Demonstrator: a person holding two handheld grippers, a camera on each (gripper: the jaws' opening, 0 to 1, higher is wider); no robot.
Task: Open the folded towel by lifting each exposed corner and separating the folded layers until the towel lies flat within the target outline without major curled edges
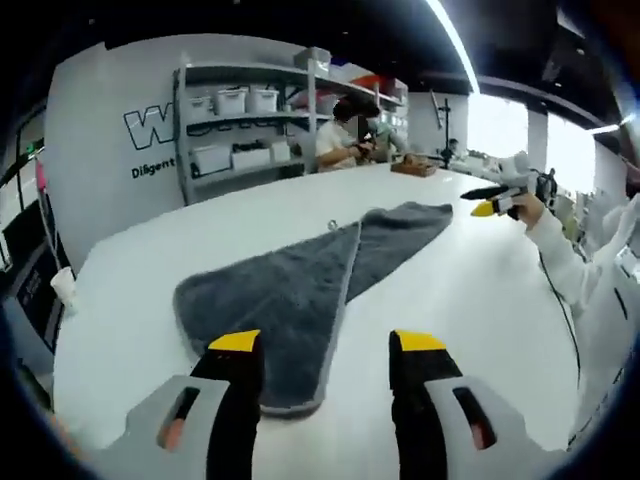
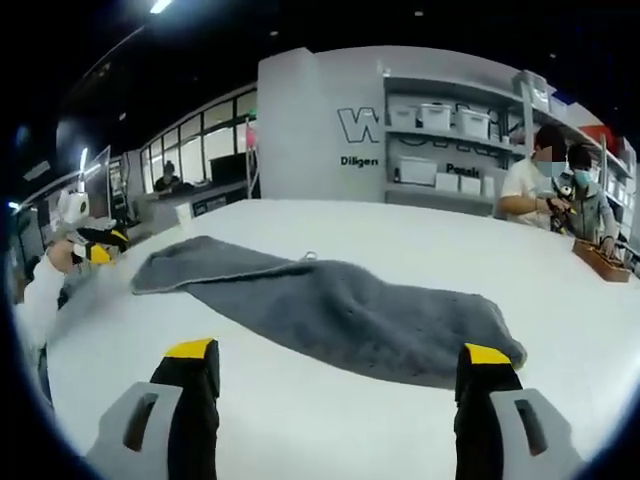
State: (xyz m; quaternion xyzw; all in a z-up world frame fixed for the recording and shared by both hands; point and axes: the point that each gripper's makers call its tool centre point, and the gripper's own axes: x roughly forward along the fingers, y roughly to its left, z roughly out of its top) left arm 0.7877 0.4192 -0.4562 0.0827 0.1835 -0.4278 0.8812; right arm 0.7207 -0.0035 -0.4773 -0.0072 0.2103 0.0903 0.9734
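A grey towel (image 1: 300,290) lies on the white table (image 1: 480,290), folded along a diagonal, with a paler hem running down its middle and a small hanging loop (image 1: 333,225) at its far edge. My left gripper (image 1: 327,345) hovers open just above the towel's near corner, with nothing between its yellow-tipped jaws. At the right, a white-sleeved hand holds up my right gripper (image 1: 495,203), away from the towel. In the right gripper view the towel (image 2: 340,305) stretches across the table. My right gripper (image 2: 338,355) stands wide open short of it. The left gripper (image 2: 97,248) is at the far left.
Grey shelves (image 1: 245,120) with white bins stand behind the table. Two people (image 2: 555,190) sit at its far side by a wooden box (image 2: 600,260). Bare white tabletop (image 2: 330,430) surrounds the towel, and the table's rounded edge (image 1: 70,320) runs at the left.
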